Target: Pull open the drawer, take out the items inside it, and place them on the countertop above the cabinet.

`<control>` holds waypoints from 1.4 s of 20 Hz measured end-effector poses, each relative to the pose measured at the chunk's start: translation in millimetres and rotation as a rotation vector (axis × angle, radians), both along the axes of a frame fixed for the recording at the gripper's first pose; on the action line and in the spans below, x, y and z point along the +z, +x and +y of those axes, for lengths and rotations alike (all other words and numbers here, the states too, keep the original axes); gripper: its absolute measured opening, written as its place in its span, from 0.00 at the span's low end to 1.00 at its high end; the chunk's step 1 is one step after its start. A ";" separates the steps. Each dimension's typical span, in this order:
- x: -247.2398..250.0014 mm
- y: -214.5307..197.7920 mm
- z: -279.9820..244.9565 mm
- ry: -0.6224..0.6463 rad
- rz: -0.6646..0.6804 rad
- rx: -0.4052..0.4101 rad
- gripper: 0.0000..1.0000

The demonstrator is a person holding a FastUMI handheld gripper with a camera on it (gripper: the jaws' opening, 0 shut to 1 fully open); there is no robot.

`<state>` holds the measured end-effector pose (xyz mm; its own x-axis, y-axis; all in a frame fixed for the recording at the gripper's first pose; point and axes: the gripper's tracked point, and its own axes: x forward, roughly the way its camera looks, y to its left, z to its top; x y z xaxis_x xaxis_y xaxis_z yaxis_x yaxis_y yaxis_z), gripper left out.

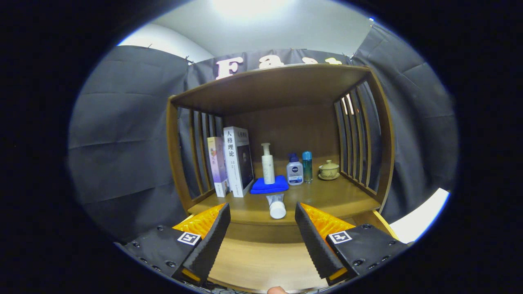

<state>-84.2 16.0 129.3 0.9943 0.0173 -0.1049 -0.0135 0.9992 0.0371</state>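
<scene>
2 fingers of the tool (261, 228) stand well apart with nothing clamped between them; under and between them lies the pale wood floor of the open drawer (261, 265), with no item visible on the part in view; at its nearest rim a fingertip (277, 290) just peeks in. Beyond the fingers runs the front edge of the tabletop (327, 200) above the cabinet, roofed by a slatted wooden hutch (269, 85). Just ahead of the gap between the fingers, close to that edge, a white tube (277, 205) lies on its side; its long axis runs front to back, the round cap end pointing toward the tool and the body pointing toward the back panel. Behind it sits a folded blue cloth (269, 185), with a tall white pump bottle (268, 164) upright at its back, whether on the cloth or just behind I cannot tell. Left of the cloth 2 books (229, 163) stand upright by the slats; to its right stand a squat white bottle (294, 170) with a blue cap, then a slim teal bottle (307, 166), then a small lidded cup on a saucer (329, 170) near the right slats.
</scene>
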 end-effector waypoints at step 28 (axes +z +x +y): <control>-173.1 -107.0 8.9 -0.070 0.082 -0.048 0.98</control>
<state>-191.2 25.0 -43.8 0.9819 -0.0400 -0.1851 0.0342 0.9988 -0.0339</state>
